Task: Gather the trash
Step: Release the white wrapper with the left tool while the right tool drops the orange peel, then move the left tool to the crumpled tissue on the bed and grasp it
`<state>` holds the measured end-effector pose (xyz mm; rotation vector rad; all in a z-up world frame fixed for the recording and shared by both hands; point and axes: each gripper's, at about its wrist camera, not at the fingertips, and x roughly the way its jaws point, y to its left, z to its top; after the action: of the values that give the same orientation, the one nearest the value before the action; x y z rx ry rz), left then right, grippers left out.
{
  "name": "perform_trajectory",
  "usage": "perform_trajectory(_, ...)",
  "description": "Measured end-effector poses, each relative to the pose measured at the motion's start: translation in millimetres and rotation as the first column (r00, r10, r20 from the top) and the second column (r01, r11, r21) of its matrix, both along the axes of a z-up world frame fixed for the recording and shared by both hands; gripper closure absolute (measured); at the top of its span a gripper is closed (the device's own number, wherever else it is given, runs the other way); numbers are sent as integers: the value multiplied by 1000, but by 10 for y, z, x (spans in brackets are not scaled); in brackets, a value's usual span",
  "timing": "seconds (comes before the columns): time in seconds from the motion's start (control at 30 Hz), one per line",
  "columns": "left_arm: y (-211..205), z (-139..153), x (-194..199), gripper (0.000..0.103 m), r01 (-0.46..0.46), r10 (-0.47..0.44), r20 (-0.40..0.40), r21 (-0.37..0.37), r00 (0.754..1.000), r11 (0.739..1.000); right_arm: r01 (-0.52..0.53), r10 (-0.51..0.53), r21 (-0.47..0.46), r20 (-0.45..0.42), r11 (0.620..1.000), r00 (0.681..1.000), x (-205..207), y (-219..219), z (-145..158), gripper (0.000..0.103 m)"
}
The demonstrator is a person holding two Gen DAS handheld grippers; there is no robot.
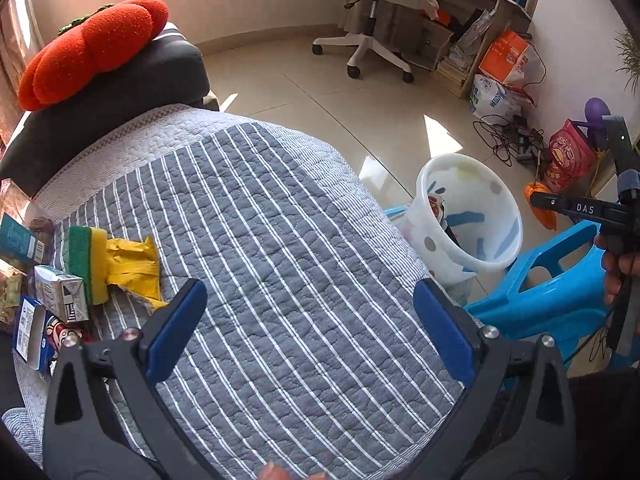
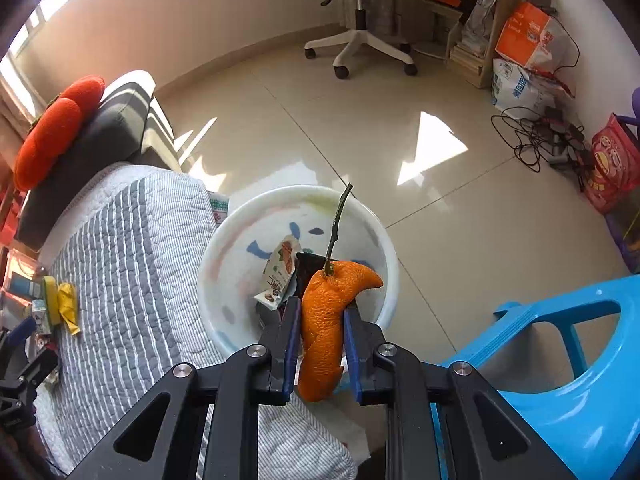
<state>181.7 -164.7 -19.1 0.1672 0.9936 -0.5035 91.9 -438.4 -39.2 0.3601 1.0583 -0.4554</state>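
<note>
Over white bin (image 2: pixel 384 280), right tool (image 2: pixel 322 320) pinching orange peel (image 2: pixel 324 320), stem pointing far. Judgement: centre peel above bin mouth, then spread pads fully so peel drops clear of rim. Left tool (image 1: pixel 312 320) spread wide, nothing between pads, above striped quilt (image 1: pixel 280 220). Remaining trash, yellow wrapper (image 1: pixel 132 268) and cartons (image 1: pixel 60 292), lies left of it.

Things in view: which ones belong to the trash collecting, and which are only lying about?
Job: orange peel in the right gripper; white bin; yellow wrapper; small cartons; left gripper, empty.

Lying about: office chair; blue stool; orange cushion; cables.
</note>
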Motion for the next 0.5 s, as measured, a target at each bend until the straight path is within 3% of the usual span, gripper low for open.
perform_trajectory(0.07,179,4,-17,1,-32,31,-3,-18,999,999,3,-3,3,15,1000,1000,28,19,32,53)
perform_trajectory(0.1,254,8,-19,1,-46,46,-8,-26,999,999,11,-11,3,25,1000,1000,24,33,49,33)
perform_trajectory(0.13,324,14,-29,1,-60,59,-15,-35,998,998,17,-18,2,37,1000,999,20,51,73,25)
perform_trajectory(0.27,576,73,-79,1,-95,94,-14,-62,995,994,-14,14,-1,36,1000,999,59,198,116,22)
perform_trajectory(0.5,1019,81,-131,1,-159,158,-30,-47,987,986,-95,95,-41,4,995,995,102,565,138,16)
